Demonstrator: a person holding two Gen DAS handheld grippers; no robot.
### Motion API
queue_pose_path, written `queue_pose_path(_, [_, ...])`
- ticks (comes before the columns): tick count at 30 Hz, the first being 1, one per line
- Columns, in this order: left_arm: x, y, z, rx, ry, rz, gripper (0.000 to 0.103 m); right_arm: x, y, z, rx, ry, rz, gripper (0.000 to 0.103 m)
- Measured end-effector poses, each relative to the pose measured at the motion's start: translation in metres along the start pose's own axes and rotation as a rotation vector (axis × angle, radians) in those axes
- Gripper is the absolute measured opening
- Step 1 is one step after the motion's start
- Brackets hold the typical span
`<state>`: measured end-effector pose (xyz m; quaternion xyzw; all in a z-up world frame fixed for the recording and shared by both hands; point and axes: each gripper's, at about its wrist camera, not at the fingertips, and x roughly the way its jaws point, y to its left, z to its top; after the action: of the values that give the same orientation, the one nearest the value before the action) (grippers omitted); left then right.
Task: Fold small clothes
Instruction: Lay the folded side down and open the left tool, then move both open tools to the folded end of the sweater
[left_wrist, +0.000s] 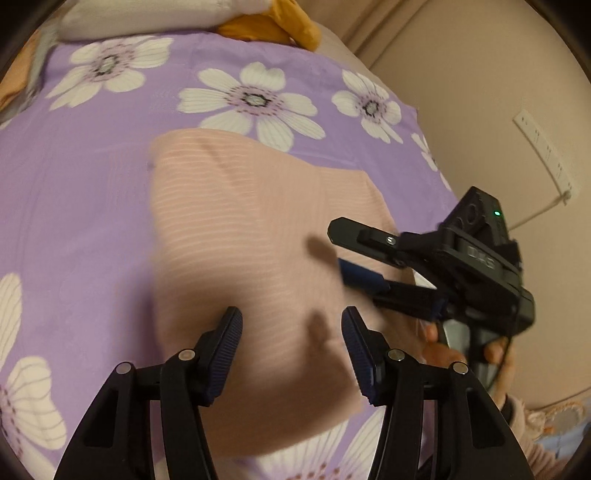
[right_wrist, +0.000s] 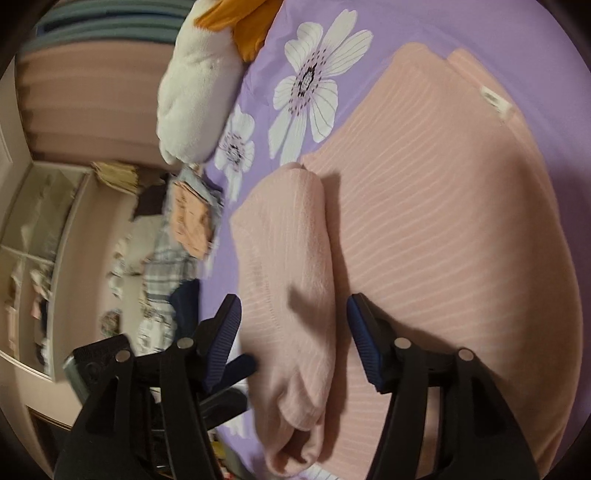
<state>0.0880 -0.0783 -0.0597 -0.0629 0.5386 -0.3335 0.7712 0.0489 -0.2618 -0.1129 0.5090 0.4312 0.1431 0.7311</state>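
Purple flowered bedsheet (left_wrist: 92, 192) under pink striped garment (left_wrist: 240, 229), beige wall (left_wrist: 480, 92), both grippers' fingers apart, gripping nothing.

one pink striped garment (left_wrist: 236, 236), two tongs, one plush toy (right_wrist: 195, 96), one purple bedsheet (left_wrist: 74, 192).

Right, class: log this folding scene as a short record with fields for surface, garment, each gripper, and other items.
surface: purple floral bedsheet
garment: pink striped top, lying flat, one sleeve folded over
left gripper: open above the top, nothing held
right gripper: open, astride the sleeve
other items: white and orange plush toy
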Motion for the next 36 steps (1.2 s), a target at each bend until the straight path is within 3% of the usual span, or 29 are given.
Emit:
queue_pose_path(6, [-0.022,0.031,-0.012,-0.044,-0.030,0.075,0.055,0.034,0.027,0.008,-0.184,0.015,-0.122,0.055])
queue_pose_path(8, [-0.024,0.042,-0.014,-0.075,-0.030,0.076,0.055,0.043,0.028,0.011,-0.221,0.010,-0.147,0.045])
queue_pose_path(9, [-0.025,0.047,-0.015,-0.090,-0.032,0.079,0.055,0.046,0.028,0.012,-0.234,0.007,-0.159,0.034])
queue_pose_path(12, [-0.028,0.059,-0.018,-0.127,-0.037,0.071,0.055,0.050,0.030,0.012,-0.274,0.002,-0.139,0.015])
queue_pose_path(13, [-0.029,0.061,-0.019,-0.136,-0.038,0.069,0.055,0.049,0.032,0.011,-0.288,-0.006,-0.140,0.013])
queue_pose_path(20, [-0.032,0.063,-0.019,-0.145,-0.047,0.063,0.055,0.023,0.051,0.016,-0.344,-0.082,-0.124,0.011])
queue_pose_path(25, [-0.030,0.055,-0.018,-0.131,-0.044,0.047,0.055,-0.011,0.058,0.027,-0.376,-0.142,-0.160,0.011])
queue_pose_path(36, [-0.011,0.006,-0.004,-0.021,-0.027,0.001,0.055,-0.051,0.016,0.039,-0.306,-0.174,-0.253,0.012])
